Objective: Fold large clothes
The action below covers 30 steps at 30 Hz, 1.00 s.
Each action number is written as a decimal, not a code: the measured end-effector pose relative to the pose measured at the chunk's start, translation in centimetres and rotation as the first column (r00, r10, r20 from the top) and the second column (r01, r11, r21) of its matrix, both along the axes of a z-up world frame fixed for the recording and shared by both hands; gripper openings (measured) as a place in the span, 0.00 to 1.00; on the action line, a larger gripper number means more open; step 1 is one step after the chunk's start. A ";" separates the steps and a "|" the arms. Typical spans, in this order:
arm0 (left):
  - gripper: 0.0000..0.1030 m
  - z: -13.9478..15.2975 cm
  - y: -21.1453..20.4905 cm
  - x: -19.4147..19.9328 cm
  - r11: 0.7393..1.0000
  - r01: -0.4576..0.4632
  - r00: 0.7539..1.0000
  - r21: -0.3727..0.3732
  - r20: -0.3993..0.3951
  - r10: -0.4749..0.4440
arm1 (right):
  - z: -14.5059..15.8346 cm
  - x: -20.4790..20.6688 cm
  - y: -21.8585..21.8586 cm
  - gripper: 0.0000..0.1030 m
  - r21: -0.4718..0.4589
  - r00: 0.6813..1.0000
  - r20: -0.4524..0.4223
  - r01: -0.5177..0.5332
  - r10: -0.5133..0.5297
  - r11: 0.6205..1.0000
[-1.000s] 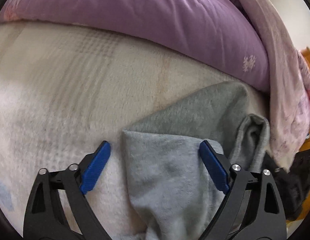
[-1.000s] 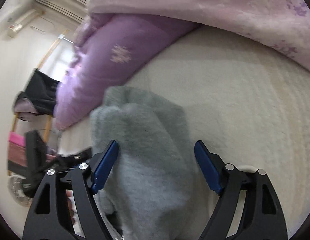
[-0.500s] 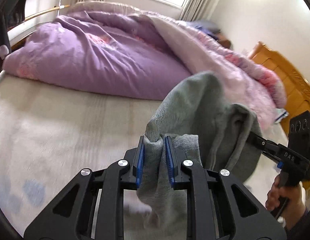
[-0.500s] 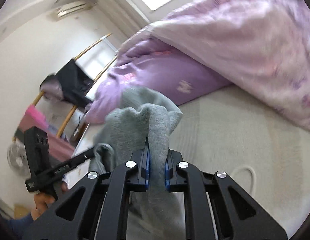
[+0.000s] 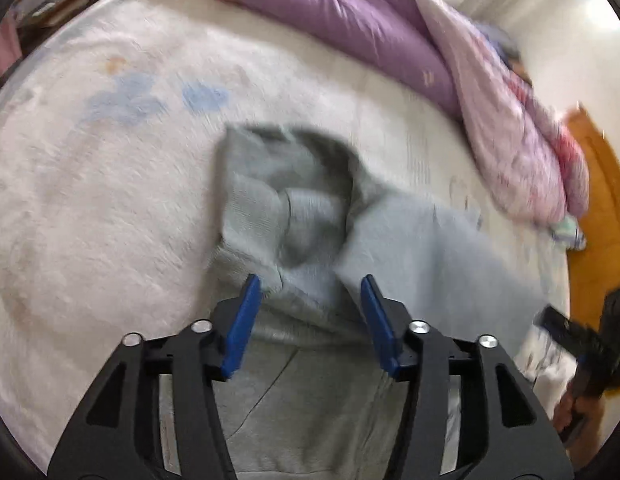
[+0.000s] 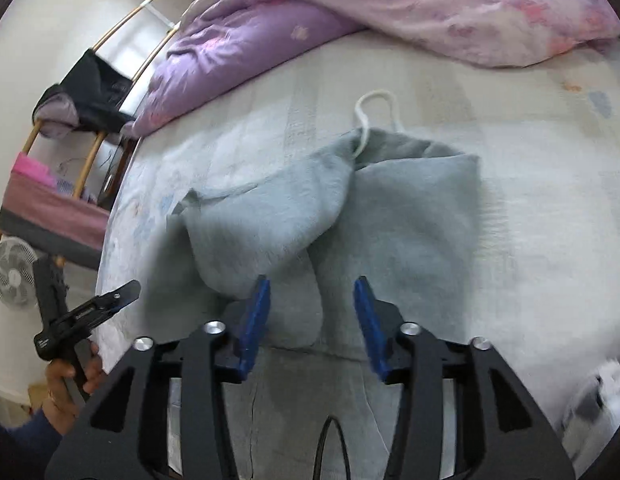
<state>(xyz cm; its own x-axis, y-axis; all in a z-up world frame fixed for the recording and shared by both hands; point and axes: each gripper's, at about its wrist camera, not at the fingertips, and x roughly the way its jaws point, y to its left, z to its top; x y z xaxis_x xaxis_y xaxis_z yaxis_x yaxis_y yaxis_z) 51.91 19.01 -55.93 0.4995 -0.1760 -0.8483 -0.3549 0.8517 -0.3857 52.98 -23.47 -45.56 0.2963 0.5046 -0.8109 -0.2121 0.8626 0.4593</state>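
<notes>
A grey hoodie lies on the pale bed sheet, its upper part doubled over in loose folds. My left gripper hovers above it; its jaws are opening and the blue pads stand clear of the cloth below them. In the right wrist view the same hoodie shows a white drawstring looping out at its far edge. My right gripper is also opening over the cloth, its pads pressing on nothing.
A purple duvet and a pink one are heaped along the far side of the bed. A wooden headboard stands at the right. Off the bed are a fan and a rack with dark clothes.
Both grippers shut on the hoodie's edge, lifted and carried it across, then let go. The cloth now lies folded on the sheet under opening jaws.
</notes>
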 end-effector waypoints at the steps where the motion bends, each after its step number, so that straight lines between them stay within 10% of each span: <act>1: 0.56 0.8 0.0 0.1 1.000 -0.014 1.000 -0.007 0.023 0.014 | 1.1 -0.5 -0.1 0.53 0.024 1.000 0.018 0.010 -0.011 1.000; 6: 0.69 1.1 -3.4 3.7 0.995 0.073 0.997 -0.061 0.020 -0.072 | 1.9 -0.2 2.1 0.55 0.111 1.000 0.018 0.013 -0.015 0.994; 10: 0.69 -2.5 -6.4 6.0 0.991 0.099 0.989 -0.094 -0.100 -0.109 | -5.5 2.4 3.4 0.44 0.031 0.989 -0.133 0.069 -0.065 0.997; 14: 0.71 -4.9 -5.8 8.2 0.988 0.046 0.979 -0.148 -0.189 -0.074 | -12.4 3.4 1.2 0.34 0.031 0.909 -0.364 0.228 -0.202 0.973; 21: 0.79 -6.1 -3.1 12.3 0.995 -0.044 0.975 -0.093 -0.223 0.022 | -4.9 8.3 0.9 0.49 0.082 0.958 -0.171 0.248 -0.231 0.965; 30: 0.80 -9.7 -1.8 18.8 0.993 -0.092 0.947 -0.078 -0.316 0.063 | -11.5 16.0 4.3 0.53 -0.050 0.940 -0.246 0.232 -0.237 0.972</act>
<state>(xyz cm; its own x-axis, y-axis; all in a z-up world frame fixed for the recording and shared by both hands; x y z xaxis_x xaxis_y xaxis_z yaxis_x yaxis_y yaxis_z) 70.73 17.21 -65.58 0.2268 -0.2303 -0.9463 -0.5339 0.7833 -0.3186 69.01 -19.12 -57.03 0.1919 0.4285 -0.8829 0.1157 0.8835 0.4539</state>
